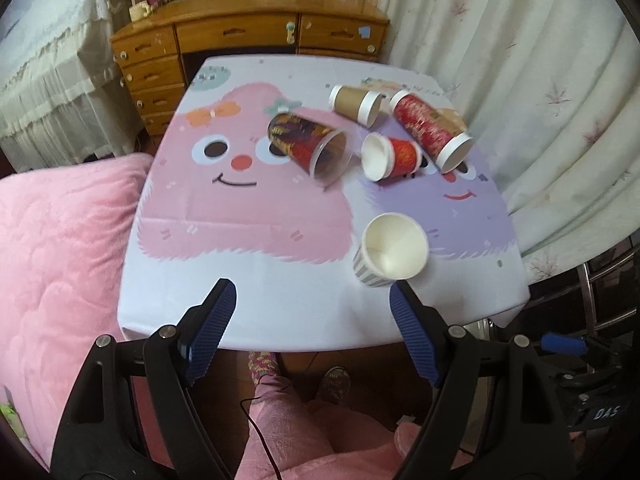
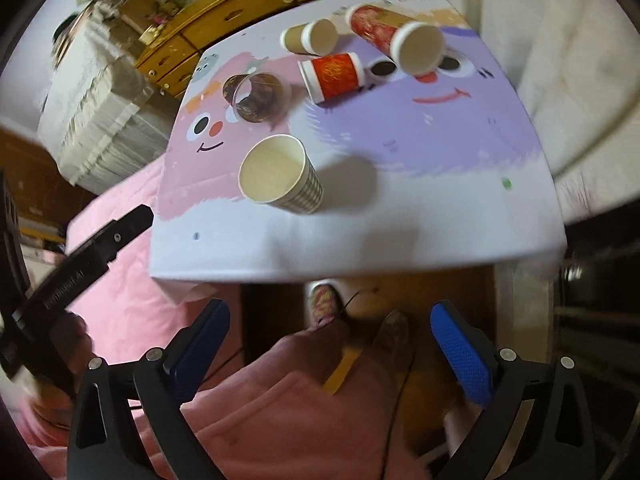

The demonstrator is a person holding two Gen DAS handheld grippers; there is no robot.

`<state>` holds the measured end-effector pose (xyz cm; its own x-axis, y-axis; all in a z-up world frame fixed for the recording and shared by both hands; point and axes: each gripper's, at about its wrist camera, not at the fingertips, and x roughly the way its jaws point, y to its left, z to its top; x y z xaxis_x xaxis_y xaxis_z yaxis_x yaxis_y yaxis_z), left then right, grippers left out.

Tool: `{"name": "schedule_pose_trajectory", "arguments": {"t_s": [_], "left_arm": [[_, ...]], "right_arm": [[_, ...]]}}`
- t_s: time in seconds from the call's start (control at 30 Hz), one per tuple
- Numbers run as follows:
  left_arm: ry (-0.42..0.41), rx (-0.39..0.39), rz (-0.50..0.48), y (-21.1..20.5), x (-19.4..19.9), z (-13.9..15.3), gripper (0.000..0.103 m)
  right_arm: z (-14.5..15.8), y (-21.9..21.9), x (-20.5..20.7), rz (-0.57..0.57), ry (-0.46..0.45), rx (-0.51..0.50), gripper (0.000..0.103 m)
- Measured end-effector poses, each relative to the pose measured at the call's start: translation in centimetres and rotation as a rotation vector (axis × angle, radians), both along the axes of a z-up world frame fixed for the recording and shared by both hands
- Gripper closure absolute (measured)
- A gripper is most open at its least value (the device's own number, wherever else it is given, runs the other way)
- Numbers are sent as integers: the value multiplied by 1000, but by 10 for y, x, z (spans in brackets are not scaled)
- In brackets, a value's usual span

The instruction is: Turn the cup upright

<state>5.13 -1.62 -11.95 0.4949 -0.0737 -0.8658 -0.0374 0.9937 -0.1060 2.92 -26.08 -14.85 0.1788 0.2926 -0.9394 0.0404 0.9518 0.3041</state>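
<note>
A striped paper cup (image 1: pixel 390 250) stands upright near the table's front edge; it also shows in the right wrist view (image 2: pixel 282 176). Several cups lie on their sides farther back: a clear-rimmed dark patterned cup (image 1: pixel 310 146) (image 2: pixel 258 96), a small red cup (image 1: pixel 390 156) (image 2: pixel 334 76), a brown cup (image 1: pixel 356 104) (image 2: pixel 310 36) and a tall red cup (image 1: pixel 432 128) (image 2: pixel 396 36). My left gripper (image 1: pixel 312 302) is open and empty, just short of the front edge, close to the striped cup. My right gripper (image 2: pixel 330 318) is open and empty, held back off the table.
The table (image 1: pixel 248 240) has a pink and purple cartoon cloth. A pink quilt (image 1: pixel 52 248) lies to the left, a wooden desk (image 1: pixel 248 36) stands behind, and curtains (image 1: pixel 560 100) hang on the right. The person's legs and feet (image 1: pixel 280 400) are below.
</note>
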Motion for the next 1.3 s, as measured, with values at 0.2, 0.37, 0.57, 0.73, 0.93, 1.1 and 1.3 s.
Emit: {"name": "schedule_pose_trajectory", "arguments": {"t_s": [0.2, 0.37, 0.57, 0.73, 0.93, 1.1, 1.3], "left_arm": [[-8, 11, 36, -15, -18, 44, 26], [-36, 44, 94, -24, -40, 67, 26], [-66, 122, 144, -34, -63, 73, 26], [-90, 152, 190, -32, -71, 74, 25], [-118, 182, 210, -31, -71, 75, 17], [-111, 173, 216, -28, -65, 72, 0], [-113, 161, 214, -25, -60, 72, 0]], "right_arm": [[45, -17, -20, -36, -31, 41, 1], [84, -15, -29, -23, -191, -60, 1], [122, -9, -39, -10, -358, -116, 1], [143, -2, -49, -13, -465, -158, 0], [144, 4, -47, -6, -461, -165, 0], [133, 14, -37, 19, -442, -165, 0], [129, 16, -30, 6, -437, -158, 0]]}}
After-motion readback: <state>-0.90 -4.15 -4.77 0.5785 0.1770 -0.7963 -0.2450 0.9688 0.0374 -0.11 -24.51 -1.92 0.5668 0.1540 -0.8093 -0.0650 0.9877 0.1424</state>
